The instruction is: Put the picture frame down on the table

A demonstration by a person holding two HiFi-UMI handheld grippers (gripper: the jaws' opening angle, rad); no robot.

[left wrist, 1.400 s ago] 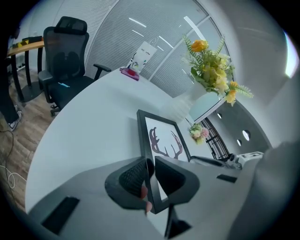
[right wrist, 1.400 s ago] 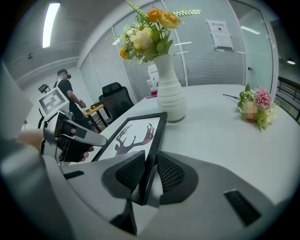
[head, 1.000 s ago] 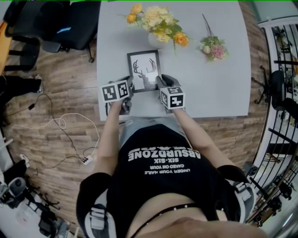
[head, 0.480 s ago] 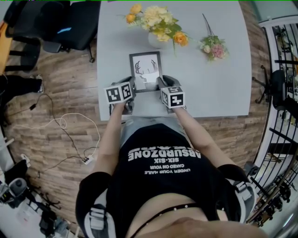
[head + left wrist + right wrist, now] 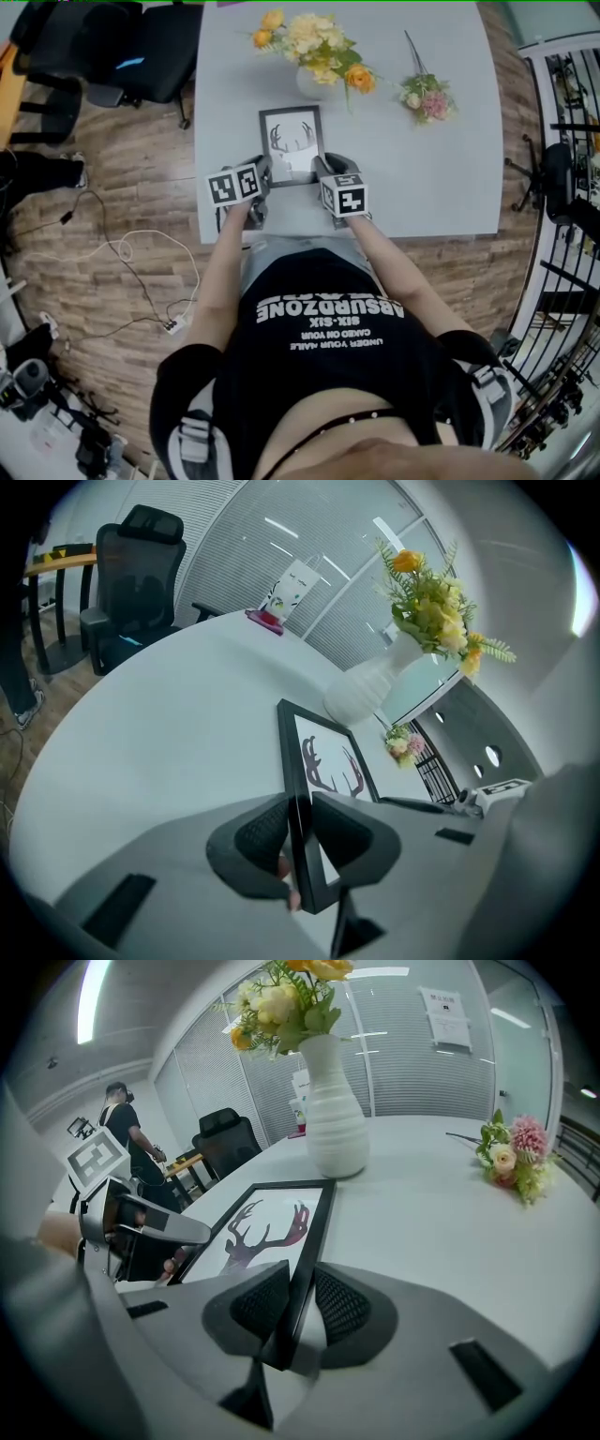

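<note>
Item: picture frame (image 5: 292,143), apparently flat on bench (image 5: 441,178).
Left tool (image 5: 302,834): clamped on frame's side edge, steadying.
Right tool (image 5: 298,1305): jaws just widening, opposite edge loose between them; likely releasing.

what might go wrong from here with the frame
1. The right gripper has just been opening its jaws around one edge of the picture frame, while the left gripper clamps the other: that side may drop and the frame twist.
2. The vase stands close behind the frame's far edge; a forward nudge could tip it.
</note>
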